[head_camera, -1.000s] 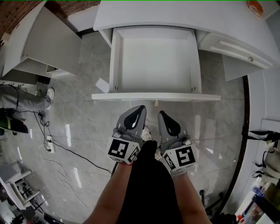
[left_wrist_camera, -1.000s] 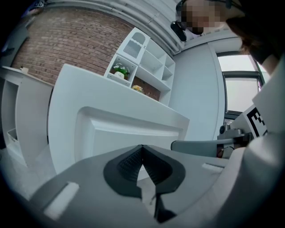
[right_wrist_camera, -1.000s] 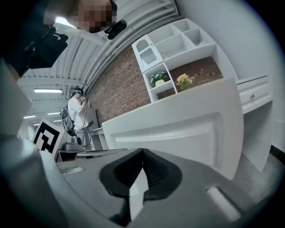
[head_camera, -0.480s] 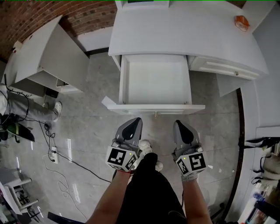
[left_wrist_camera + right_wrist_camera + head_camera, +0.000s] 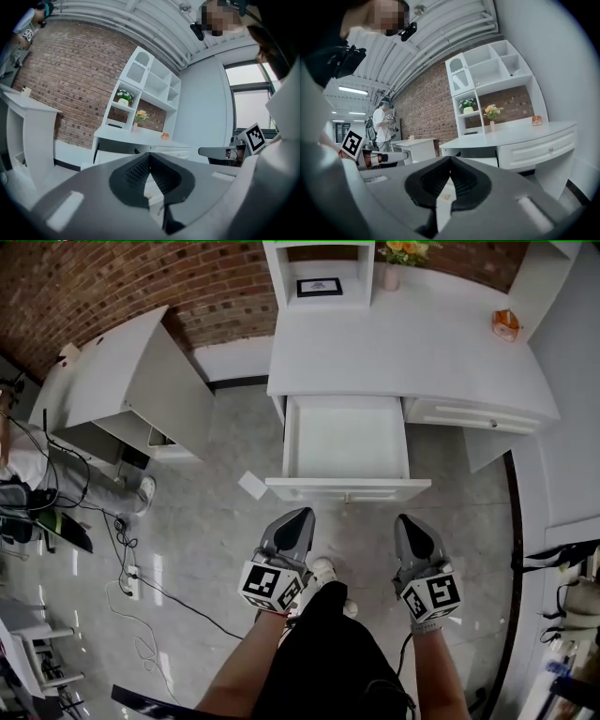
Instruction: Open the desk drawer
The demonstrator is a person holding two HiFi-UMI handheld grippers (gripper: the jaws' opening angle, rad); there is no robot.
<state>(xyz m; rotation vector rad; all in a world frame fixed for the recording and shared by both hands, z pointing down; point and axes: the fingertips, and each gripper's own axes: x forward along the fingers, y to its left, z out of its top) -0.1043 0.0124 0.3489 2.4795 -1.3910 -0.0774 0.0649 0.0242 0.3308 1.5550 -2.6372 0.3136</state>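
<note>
- The drawer stands well out from the desk, under the front edge toward the desk's left side. Its white inside is bare, and its front panel faces the person.
- The left gripper hangs over the floor in front of the drawer, well apart from it. In the left gripper view its jaws meet tip to tip with nothing between them.
- The right gripper is beside it, also short of the drawer front. The right gripper view shows its jaws pressed together and empty.
- Judged from this, the opening looks done or nearly so. What remains is mostly to hold both tools clear of the panel.
- If more travel is wanted, one gripper should spread its jaws and take the small knob at the middle of the front panel. It should then draw straight back, along the drawer's own line.
- An off-centre or slanting pull would likely skew the drawer in its runners.
- The second drawer, under the desk's right front edge, is shut and should be left alone.
- A slip of paper lies on the floor below the drawer's left corner, so footing matters when stepping.
</note>
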